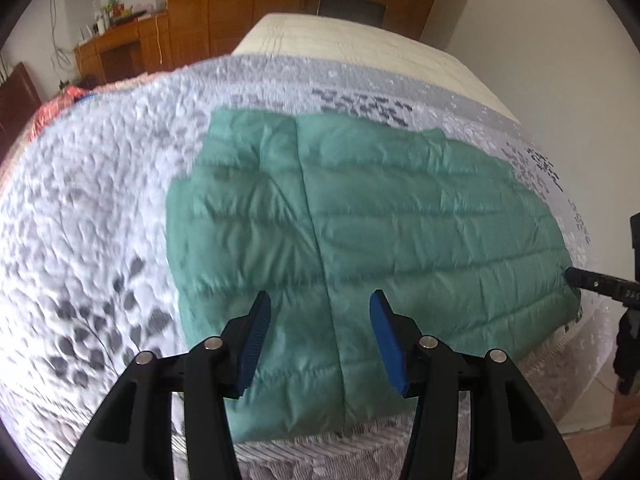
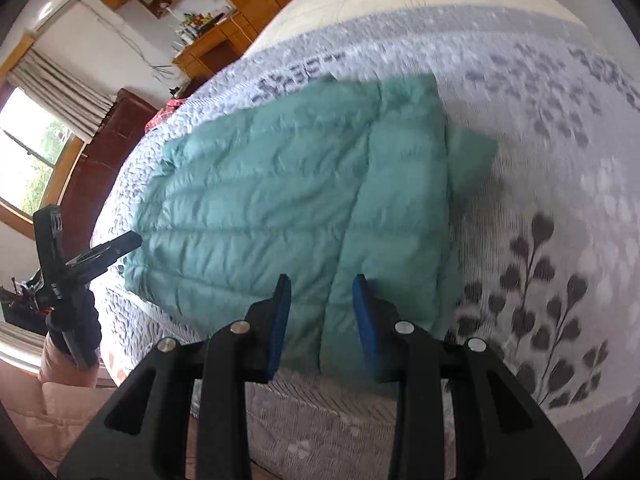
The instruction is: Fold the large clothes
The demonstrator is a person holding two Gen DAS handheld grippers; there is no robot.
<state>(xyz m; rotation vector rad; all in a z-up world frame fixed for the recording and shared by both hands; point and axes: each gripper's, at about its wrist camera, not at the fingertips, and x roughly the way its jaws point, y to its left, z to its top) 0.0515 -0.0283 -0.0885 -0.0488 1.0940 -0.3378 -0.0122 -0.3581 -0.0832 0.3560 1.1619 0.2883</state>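
Note:
A green quilted puffer jacket [image 1: 360, 232] lies folded flat on the bed, near its front edge. It also shows in the right wrist view [image 2: 288, 192], with a small flap sticking out on its right side. My left gripper [image 1: 318, 304] is open and empty, hovering just above the jacket's near part. My right gripper [image 2: 322, 292] is open and empty, above the jacket's near edge. The other gripper shows at the right edge of the left wrist view [image 1: 576, 278] and at the left of the right wrist view [image 2: 132, 240], close to the jacket's side.
The bed carries a white and grey leaf-print cover [image 1: 92, 208] [image 2: 560, 168], with a bare cream mattress [image 1: 360, 40] beyond it. Wooden cabinets and a desk [image 1: 120, 48] stand behind. A window [image 2: 32, 152] is at left. The bed's front edge drops just below the grippers.

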